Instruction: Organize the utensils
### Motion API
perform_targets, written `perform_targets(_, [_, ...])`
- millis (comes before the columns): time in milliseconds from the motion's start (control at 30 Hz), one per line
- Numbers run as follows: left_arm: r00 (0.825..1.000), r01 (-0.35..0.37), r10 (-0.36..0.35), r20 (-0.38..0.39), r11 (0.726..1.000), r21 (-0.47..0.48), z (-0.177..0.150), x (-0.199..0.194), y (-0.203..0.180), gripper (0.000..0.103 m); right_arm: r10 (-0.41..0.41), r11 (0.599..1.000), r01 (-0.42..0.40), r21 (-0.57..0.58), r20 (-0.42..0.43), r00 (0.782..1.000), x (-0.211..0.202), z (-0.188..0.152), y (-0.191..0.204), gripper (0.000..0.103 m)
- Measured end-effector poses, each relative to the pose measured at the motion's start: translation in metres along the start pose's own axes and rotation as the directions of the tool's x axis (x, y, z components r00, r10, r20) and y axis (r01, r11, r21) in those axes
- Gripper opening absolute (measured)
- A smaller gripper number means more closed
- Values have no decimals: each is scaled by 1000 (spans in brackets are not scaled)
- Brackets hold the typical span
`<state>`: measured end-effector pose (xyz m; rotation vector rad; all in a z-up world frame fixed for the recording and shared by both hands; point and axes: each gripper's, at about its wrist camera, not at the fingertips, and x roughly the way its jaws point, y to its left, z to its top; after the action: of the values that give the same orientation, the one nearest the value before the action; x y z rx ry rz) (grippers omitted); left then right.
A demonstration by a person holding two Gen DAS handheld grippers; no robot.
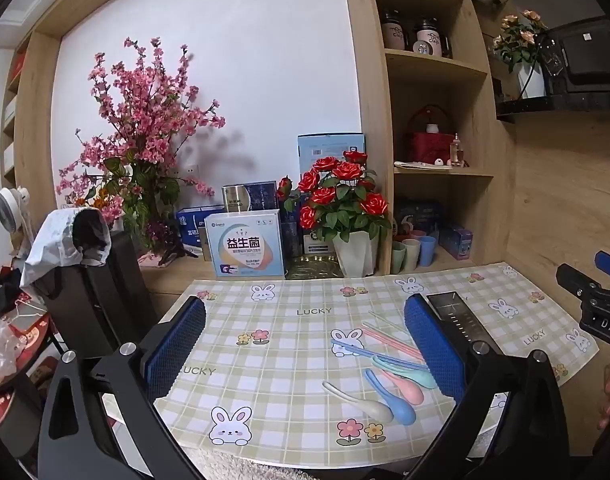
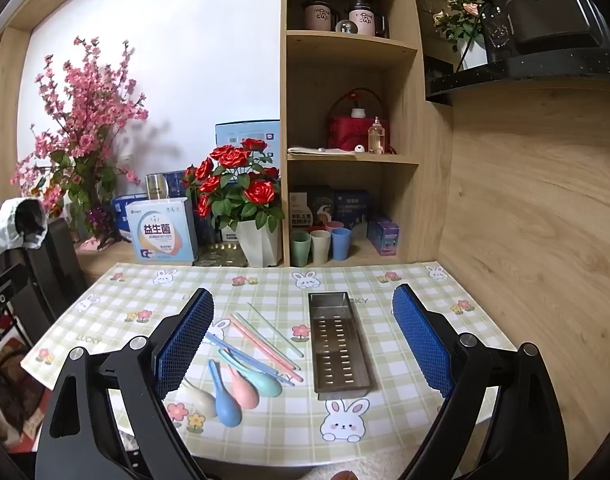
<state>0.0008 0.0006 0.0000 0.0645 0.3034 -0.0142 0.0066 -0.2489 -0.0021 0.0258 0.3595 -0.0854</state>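
Note:
Several pastel utensils lie on the checked bunny mat (image 2: 389, 364): a white spoon (image 2: 199, 397), a blue spoon (image 2: 225, 398), a pink spoon (image 2: 244, 389), a teal spoon (image 2: 261, 378) and a fan of pink, blue and green chopsticks (image 2: 261, 340). To their right stands an empty slotted metal tray (image 2: 339, 344). My right gripper (image 2: 303, 344) hovers open above the front of the mat, holding nothing. My left gripper (image 1: 305, 352) is open too, left of the spoons (image 1: 391, 398). Its right finger (image 1: 433, 348) hides part of the tray (image 1: 461, 320).
At the back stand a potted red rose (image 2: 241, 196), boxes (image 2: 163, 232), three cups (image 2: 321, 244) and a shelf unit (image 2: 353, 156). A wooden wall (image 2: 537, 220) borders the right side. A dark chair (image 1: 97, 292) with clothes on it stands at the left.

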Motion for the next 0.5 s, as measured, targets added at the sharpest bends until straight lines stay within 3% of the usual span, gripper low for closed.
perform_targets(500, [1000,-9,9,5,1000,-2,3,1,2,97,0,1000,0,-3,2,1000,0,0,0,88])
